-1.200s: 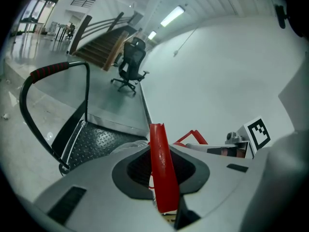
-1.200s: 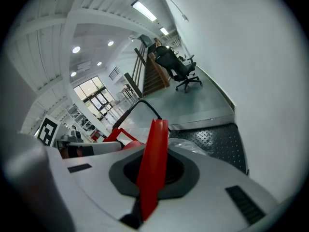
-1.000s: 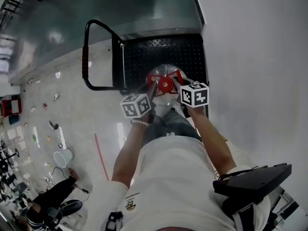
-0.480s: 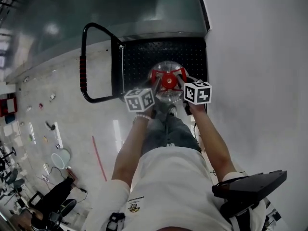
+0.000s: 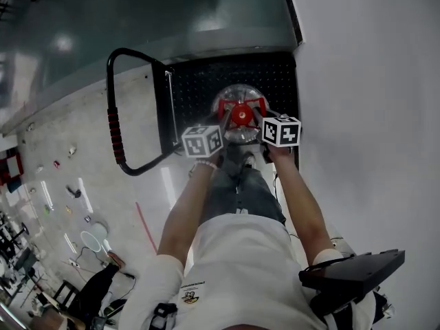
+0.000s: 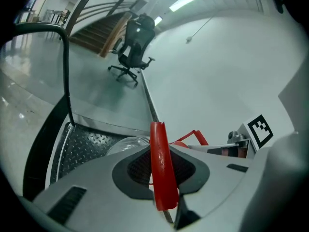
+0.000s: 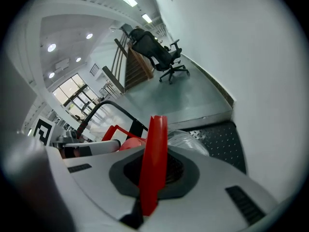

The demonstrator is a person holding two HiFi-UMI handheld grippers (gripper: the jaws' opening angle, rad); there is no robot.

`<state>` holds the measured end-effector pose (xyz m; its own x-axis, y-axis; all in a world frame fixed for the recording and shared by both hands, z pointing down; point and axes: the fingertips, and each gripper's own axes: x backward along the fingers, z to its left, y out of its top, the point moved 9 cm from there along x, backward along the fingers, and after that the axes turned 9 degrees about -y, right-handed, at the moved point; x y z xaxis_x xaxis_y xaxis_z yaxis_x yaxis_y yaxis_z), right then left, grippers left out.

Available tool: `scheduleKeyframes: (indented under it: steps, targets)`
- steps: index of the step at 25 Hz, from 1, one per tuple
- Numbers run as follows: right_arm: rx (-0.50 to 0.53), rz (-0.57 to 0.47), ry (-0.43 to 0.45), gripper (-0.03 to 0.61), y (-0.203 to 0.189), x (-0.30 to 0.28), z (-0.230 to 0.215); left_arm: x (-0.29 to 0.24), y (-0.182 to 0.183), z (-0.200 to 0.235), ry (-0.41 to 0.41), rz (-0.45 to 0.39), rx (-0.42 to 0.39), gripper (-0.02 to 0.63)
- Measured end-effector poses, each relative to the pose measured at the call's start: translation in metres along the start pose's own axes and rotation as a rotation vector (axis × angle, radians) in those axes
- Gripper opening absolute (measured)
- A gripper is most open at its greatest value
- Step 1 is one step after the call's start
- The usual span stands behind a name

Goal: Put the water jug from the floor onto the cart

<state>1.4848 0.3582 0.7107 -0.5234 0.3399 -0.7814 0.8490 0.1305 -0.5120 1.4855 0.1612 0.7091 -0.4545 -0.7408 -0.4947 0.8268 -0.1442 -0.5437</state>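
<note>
Your left gripper (image 6: 163, 187) is clenched on a red strip of the jug's handle (image 6: 157, 144). The strip stands upright between the two jaws and fills the gap from pad to pad. Your right gripper (image 7: 153, 173) is clamped the same way on another red strip of that handle (image 7: 155, 139), with its jaws nearly together around the thin plastic.

From your head view, the two grippers meet from either side at the red cap (image 5: 238, 115), left gripper (image 5: 221, 124) on one side and right gripper (image 5: 257, 119) on the other. Both point forward and down, away from your body.

The jug (image 5: 237, 96) is clear, and you hold it over the cart (image 5: 199, 81), above the black perforated deck and towards its near edge. You cannot tell from these views whether its base touches the deck. In the left gripper view, its clear shoulder (image 6: 126, 144) shows just past the jaws, with the studded deck beyond it.

The cart's push bar (image 5: 114, 126), black with a red grip, stands out to the left over the floor (image 5: 75, 150). The cart's right edge lies beside the wall (image 5: 371, 81). An office chair (image 6: 134, 47) stands well beyond the cart.
</note>
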Motion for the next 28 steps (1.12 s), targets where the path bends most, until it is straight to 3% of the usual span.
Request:
scheduleKeyframes:
  steps: [11,18,22,28]
  targets:
    - [-0.038,0.024,-0.063,0.025,-0.001,-0.024,-0.022,-0.033,0.004,0.019,-0.026,0.034,-0.041,0.066]
    - [-0.08,0.053,-0.093,0.025,0.021,-0.108,-0.026,-0.077,0.029,0.094,-0.003,0.088,-0.023,0.066]
    - [-0.077,0.026,-0.111,0.024,0.032,-0.101,-0.037,-0.082,0.036,0.086,-0.025,0.084,-0.009,0.066]
    - [-0.097,0.049,-0.156,0.026,0.023,-0.127,-0.044,-0.09,0.028,0.117,-0.018,0.113,-0.015,0.067]
